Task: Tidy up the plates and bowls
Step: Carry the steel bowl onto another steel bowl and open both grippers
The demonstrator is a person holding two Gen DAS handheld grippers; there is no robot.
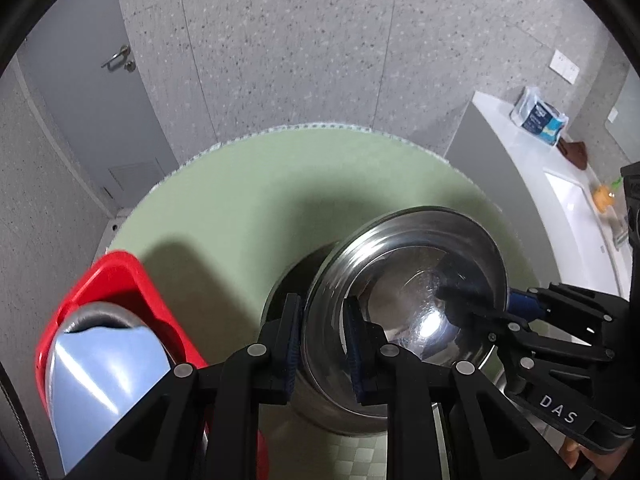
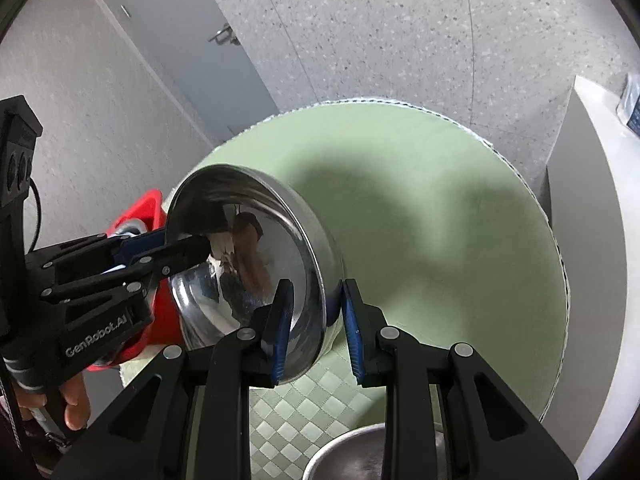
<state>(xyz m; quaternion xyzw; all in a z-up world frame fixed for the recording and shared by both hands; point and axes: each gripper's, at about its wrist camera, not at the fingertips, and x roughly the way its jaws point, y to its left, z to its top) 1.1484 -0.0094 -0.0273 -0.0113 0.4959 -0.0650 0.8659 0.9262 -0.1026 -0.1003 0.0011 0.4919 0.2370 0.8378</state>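
A shiny round stainless-steel bowl [image 1: 404,312] is held tilted on edge above the round table covered in pale green checked cloth [image 1: 248,200], gripped from two sides. The left gripper [image 1: 322,344] is clenched on the bowl's rim, one blue-padded finger inside and one outside the wall. The right gripper [image 2: 316,320] is clamped on the opposite rim in the same way. A red plastic bin [image 1: 116,280] sits at the table's left edge, holding a light blue plate [image 1: 100,376] upright. Another steel bowl [image 2: 352,456] rests near the table's near edge.
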